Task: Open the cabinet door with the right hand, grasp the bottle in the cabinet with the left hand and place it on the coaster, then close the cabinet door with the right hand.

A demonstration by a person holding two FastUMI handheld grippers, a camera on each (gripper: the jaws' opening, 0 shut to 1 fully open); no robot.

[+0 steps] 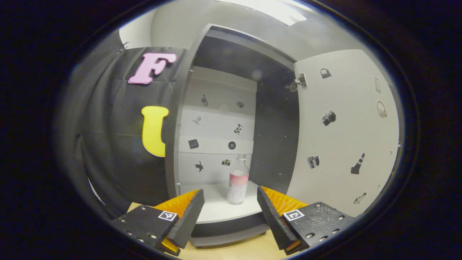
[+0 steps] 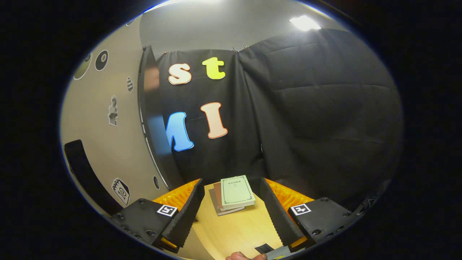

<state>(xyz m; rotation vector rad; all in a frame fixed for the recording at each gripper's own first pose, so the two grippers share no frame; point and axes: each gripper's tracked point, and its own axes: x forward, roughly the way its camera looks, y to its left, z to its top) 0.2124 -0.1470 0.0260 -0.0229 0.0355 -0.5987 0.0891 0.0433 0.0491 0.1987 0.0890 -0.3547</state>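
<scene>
In the left gripper view the grey cabinet (image 1: 180, 119) stands open, its white door (image 1: 346, 137) swung out to the right. A clear bottle (image 1: 238, 182) with a pink label stands upright on the white bottom shelf (image 1: 216, 207), toward the right side. My left gripper (image 1: 230, 213) is open just in front of the shelf, short of the bottle, with nothing between its fingers. In the right gripper view my right gripper (image 2: 231, 213) is open and empty over the wooden table (image 2: 234, 231), with the door's outer face (image 2: 108, 144) and edge close on its left.
A small stack of books (image 2: 232, 195) lies on the table ahead of the right gripper. A small dark flat piece (image 2: 264, 248) and a fingertip (image 2: 238, 256) show at the bottom of the right gripper view. Stickers dot the cabinet's back panel and door.
</scene>
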